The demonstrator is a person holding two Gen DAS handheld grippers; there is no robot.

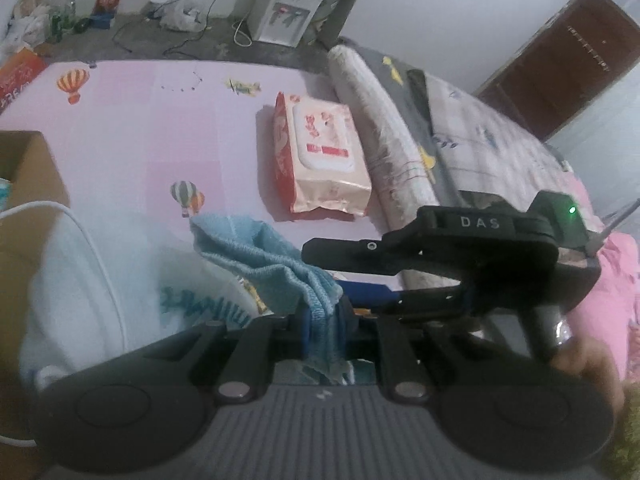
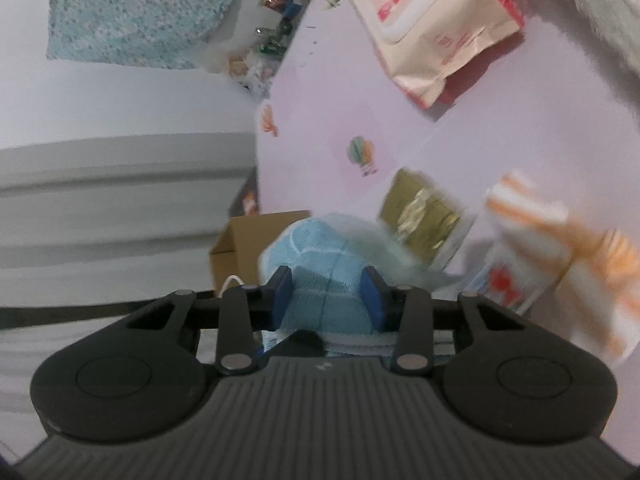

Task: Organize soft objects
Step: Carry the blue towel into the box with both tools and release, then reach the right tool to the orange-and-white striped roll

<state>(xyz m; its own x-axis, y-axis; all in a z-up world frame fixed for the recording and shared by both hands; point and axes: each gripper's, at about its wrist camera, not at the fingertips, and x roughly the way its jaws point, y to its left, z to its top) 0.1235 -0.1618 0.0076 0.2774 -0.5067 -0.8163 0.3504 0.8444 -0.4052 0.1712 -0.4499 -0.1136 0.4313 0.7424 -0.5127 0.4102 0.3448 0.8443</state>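
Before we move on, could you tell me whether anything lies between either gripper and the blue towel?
Nothing visible does. The left gripper is already shut on a bunched edge of the blue towel, and the right gripper has its pads pressed on another part of the blue towel. The wet wipes pack lies apart on the pink mat.

The left wrist view is being taken from just behind its gripper (image 1: 324, 316), angled down across a pink mat (image 1: 140, 128) toward the far wall. The right wrist view is being rolled sideways, close over its gripper (image 2: 326, 292). A wipes pack (image 1: 320, 152) (image 2: 432, 28), blue towel (image 1: 264, 256) (image 2: 320, 252) and cardboard box (image 1: 28, 184) (image 2: 248, 248) are being shared by both.
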